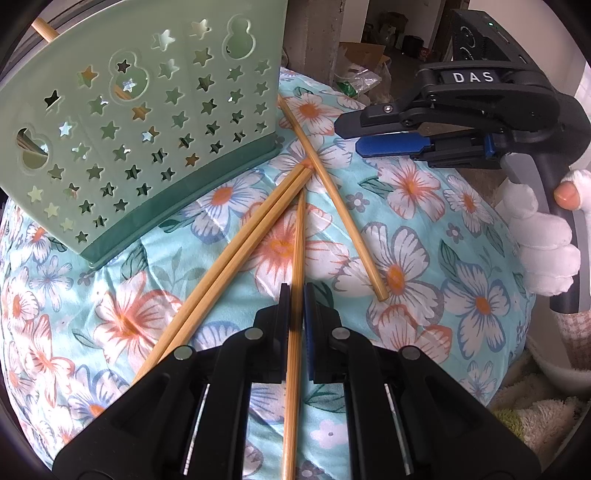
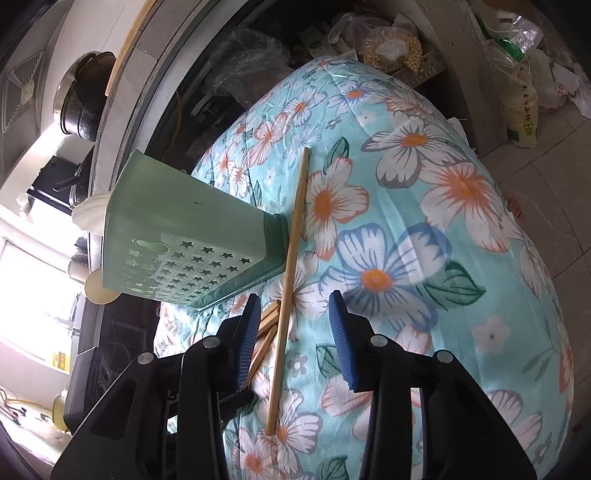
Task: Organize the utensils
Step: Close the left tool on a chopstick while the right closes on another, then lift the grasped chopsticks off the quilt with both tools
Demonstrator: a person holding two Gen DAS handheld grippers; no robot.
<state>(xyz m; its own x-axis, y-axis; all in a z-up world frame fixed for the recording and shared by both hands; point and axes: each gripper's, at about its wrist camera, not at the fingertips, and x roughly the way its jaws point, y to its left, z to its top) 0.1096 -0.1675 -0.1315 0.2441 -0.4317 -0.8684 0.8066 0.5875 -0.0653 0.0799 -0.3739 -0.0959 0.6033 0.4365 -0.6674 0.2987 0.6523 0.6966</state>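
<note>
A green utensil holder (image 1: 147, 122) with star holes stands on the floral cloth (image 1: 461, 258); a chopstick (image 1: 44, 31) sticks out of its top. My left gripper (image 1: 295, 299) is shut on one bamboo chopstick (image 1: 299, 240). A pair of chopsticks (image 1: 236, 251) lies to its left, and a single chopstick (image 1: 332, 192) lies crossed over their tips. My right gripper (image 2: 293, 314) is open above that single chopstick (image 2: 291, 266), with the holder (image 2: 177, 240) to its left. It also shows in the left wrist view (image 1: 354, 136), hovering at the upper right.
The cloth covers a rounded table (image 2: 443, 184). Bags of food (image 2: 391, 48) and clutter sit beyond its far edge. A pot (image 2: 81, 96) and a stove top (image 2: 92, 369) are at the left. A fluffy rug (image 1: 535, 417) lies on the floor.
</note>
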